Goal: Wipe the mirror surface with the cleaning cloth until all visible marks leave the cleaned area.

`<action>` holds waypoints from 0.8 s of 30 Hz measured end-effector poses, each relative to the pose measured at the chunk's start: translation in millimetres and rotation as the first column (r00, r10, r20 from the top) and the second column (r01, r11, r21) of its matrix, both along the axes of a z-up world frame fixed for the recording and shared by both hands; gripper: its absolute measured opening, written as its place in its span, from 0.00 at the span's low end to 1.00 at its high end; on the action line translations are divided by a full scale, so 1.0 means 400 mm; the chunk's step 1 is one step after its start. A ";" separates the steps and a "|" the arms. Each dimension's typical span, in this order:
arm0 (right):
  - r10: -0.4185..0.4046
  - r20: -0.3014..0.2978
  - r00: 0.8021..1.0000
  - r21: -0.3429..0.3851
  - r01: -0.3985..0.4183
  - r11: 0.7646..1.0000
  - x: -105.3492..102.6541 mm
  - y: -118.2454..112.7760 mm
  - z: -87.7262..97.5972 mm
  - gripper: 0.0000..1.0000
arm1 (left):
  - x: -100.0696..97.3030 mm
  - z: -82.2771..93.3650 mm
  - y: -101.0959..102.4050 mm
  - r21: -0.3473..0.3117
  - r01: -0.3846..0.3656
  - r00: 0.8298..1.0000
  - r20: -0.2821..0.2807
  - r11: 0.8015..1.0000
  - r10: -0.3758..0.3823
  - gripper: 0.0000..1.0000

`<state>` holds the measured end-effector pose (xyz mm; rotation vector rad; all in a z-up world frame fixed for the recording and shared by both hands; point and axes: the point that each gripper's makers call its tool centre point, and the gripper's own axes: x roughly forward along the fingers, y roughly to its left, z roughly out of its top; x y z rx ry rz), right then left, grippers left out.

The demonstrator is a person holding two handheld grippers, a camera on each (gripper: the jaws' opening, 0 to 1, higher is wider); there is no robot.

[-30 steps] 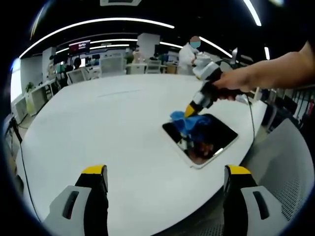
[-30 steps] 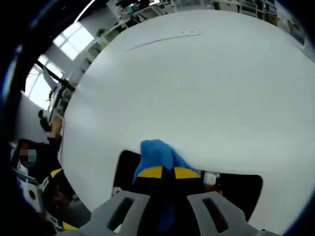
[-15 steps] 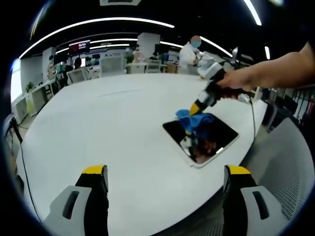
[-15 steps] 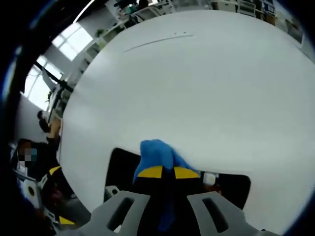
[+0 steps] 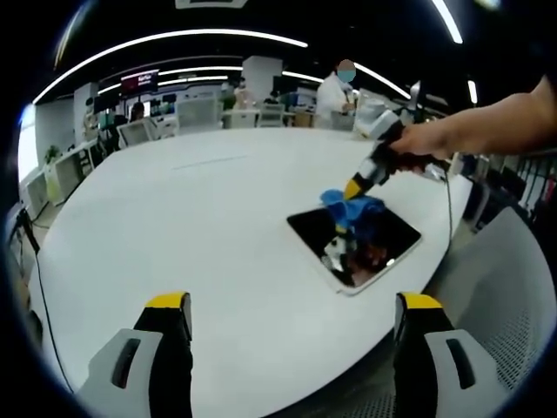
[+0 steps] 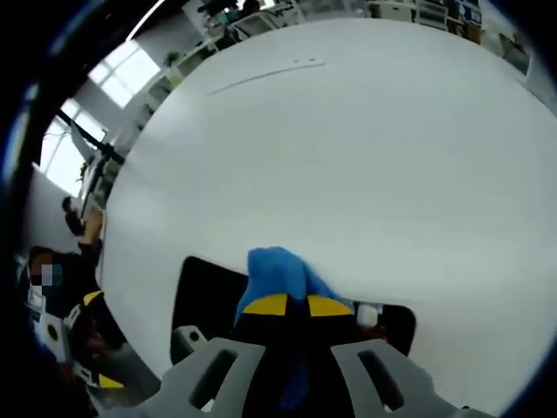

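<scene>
Left gripper view: left claw [image 5: 291, 318] spread, holding nothing, low over the white surface [image 5: 191, 218]; mirror [image 5: 355, 244] lies at 2 o'clock near the surface edge. Right claw [image 6: 290, 306] pinches the blue cleaning cloth [image 6: 277, 270]; cloth rests on the mirror's far edge.

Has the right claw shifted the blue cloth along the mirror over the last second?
Yes. In the left gripper view, the right claw and blue cloth have slid from the mirror's far-left corner toward its far-right edge.
</scene>
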<state>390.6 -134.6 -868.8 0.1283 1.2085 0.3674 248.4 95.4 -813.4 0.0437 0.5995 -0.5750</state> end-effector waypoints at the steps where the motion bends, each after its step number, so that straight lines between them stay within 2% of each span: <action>1: -0.006 -0.002 1.000 0.000 0.006 1.000 0.000 -0.004 0.000 0.01 | 0.000 0.000 0.000 0.001 0.000 1.000 -0.001 1.000 0.000 0.97; 5: -0.035 -0.014 0.999 -0.010 0.035 0.999 0.007 -0.014 -0.005 0.01 | -0.001 0.001 -0.001 0.001 0.002 1.000 -0.001 1.000 -0.002 0.97; 15: -0.024 0.003 1.000 -0.046 0.024 0.999 -0.011 -0.006 0.000 0.01 | 0.000 0.002 0.000 0.002 0.000 1.000 0.001 1.000 0.000 0.97; 24: -0.052 -0.009 0.999 -0.017 0.051 0.999 -0.042 -0.007 -0.004 0.01 | -0.002 0.004 0.000 0.009 0.000 1.000 0.001 1.000 0.000 0.96</action>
